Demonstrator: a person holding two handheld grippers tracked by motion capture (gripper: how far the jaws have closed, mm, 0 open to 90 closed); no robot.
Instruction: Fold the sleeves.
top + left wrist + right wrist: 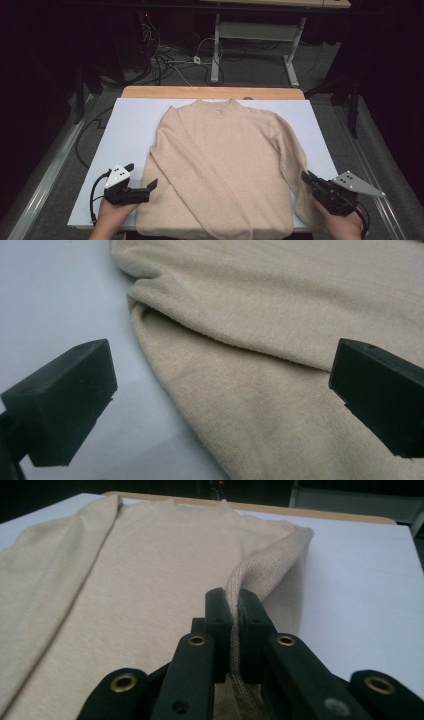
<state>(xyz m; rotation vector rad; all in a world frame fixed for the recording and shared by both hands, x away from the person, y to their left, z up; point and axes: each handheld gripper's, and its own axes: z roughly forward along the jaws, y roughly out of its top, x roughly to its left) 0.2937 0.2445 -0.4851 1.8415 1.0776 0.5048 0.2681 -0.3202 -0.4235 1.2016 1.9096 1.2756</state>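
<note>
Right gripper view is showing the right hand-held gripper [234, 612] clamping the sweater [220, 165] sleeve edge; left hand-held gripper [220, 395] is gaping wide over the hem. No readable writing.

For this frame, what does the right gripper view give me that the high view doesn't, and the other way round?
Right gripper view alone: close up, the right hand-held gripper has its jaws shut on a raised fold of the sweater's sleeve.

High view alone: the whole layout, with the left hand-held gripper, jaws open, beside the sweater's lower left edge, the person's hands, and the floor with cables and a desk frame behind.

Both: the beige sweater lying flat on the white sheet, neck toward the wooden table edge.
</note>
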